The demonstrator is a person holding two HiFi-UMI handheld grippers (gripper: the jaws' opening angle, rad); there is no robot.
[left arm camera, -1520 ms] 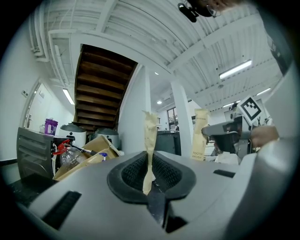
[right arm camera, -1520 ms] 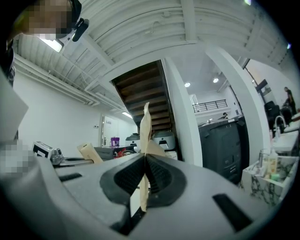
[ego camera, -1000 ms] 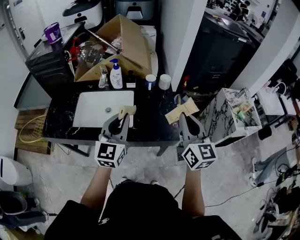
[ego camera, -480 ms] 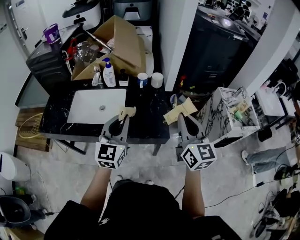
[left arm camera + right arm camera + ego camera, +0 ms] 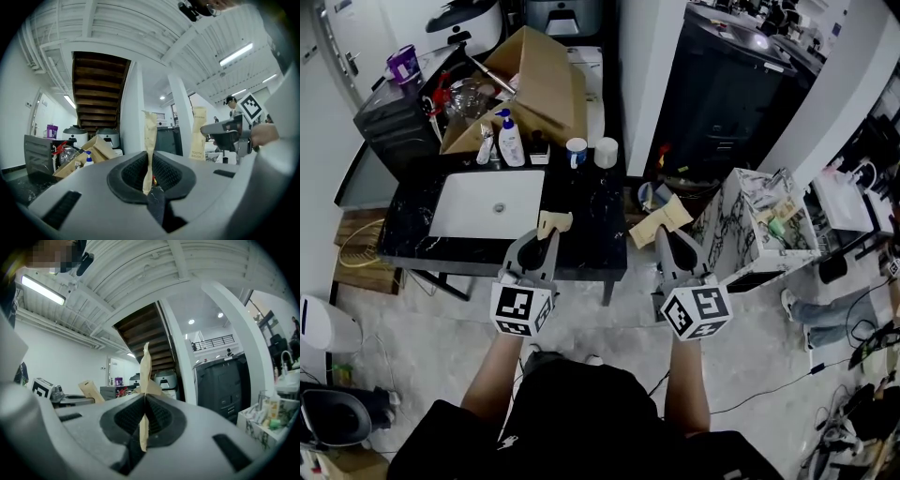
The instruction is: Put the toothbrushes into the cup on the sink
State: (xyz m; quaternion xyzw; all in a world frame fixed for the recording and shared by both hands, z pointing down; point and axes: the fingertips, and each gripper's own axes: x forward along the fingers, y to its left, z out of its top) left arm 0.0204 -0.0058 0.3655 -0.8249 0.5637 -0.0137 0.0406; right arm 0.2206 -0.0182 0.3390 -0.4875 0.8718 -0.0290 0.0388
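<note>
Each gripper holds a flat brown paper toothbrush packet upright in front of the black sink counter (image 5: pixel 586 220). My left gripper (image 5: pixel 546 236) is shut on one packet (image 5: pixel 554 222), which stands between its pads in the left gripper view (image 5: pixel 150 140). My right gripper (image 5: pixel 667 240) is shut on the other packet (image 5: pixel 662 222), seen edge-on in the right gripper view (image 5: pixel 146 376). A blue-and-white mug (image 5: pixel 576 150) and a white cup (image 5: pixel 606 152) stand at the counter's back edge, right of the white basin (image 5: pixel 487 202). Both grippers hover short of the counter's front edge.
A pump bottle (image 5: pixel 509 145) and an open cardboard box (image 5: pixel 534 89) stand behind the basin. A marble-patterned cabinet (image 5: pixel 759 230) is at the right, a tall black appliance (image 5: pixel 727 103) behind it. A black drawer unit (image 5: pixel 398 127) stands at the far left.
The counter and sink have slid up and to the left in the head view. Both grippers keep their place in the view, each still closed on its packet.
</note>
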